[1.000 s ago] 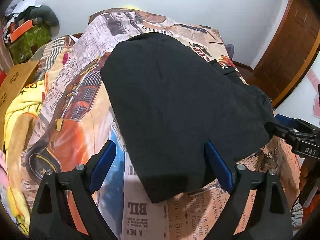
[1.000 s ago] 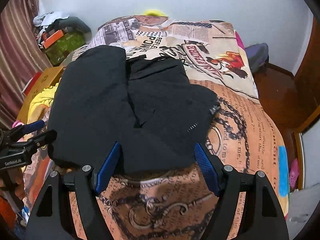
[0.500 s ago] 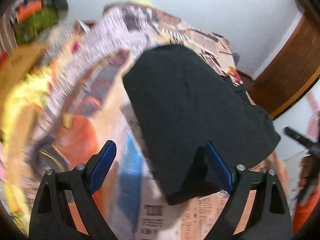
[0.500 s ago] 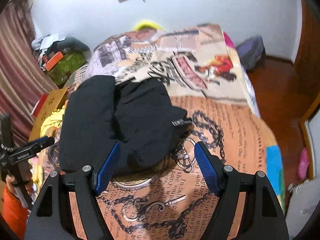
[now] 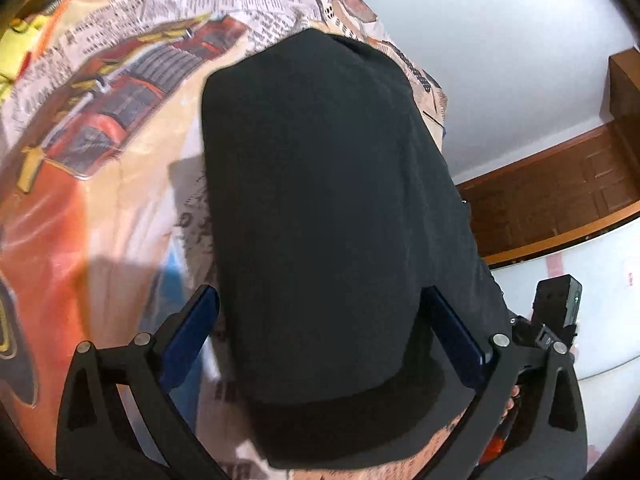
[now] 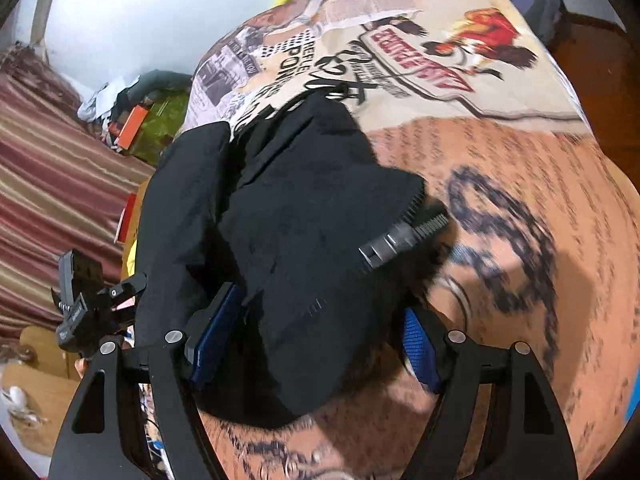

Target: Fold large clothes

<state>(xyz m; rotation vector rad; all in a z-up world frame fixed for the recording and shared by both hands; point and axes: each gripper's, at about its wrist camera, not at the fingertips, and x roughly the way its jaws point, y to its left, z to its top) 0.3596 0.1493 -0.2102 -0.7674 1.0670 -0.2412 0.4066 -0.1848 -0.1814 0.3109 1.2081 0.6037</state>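
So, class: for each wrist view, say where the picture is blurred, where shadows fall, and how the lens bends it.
Left wrist view: fairly sharp; the black garment casts a soft shadow on the bedspread; the door frame curves and corners go dark. Right wrist view: motion blur smears the bedspread print at right; the garment stays crisper; dark vignette corners.

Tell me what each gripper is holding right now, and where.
Nothing is clamped: the left gripper and right gripper are open, straddling the near edge of the black garment.

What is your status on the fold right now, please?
Left gripper and right gripper open, straddling near edge of black garment. Lies on printed bedspread. Nothing in the way.
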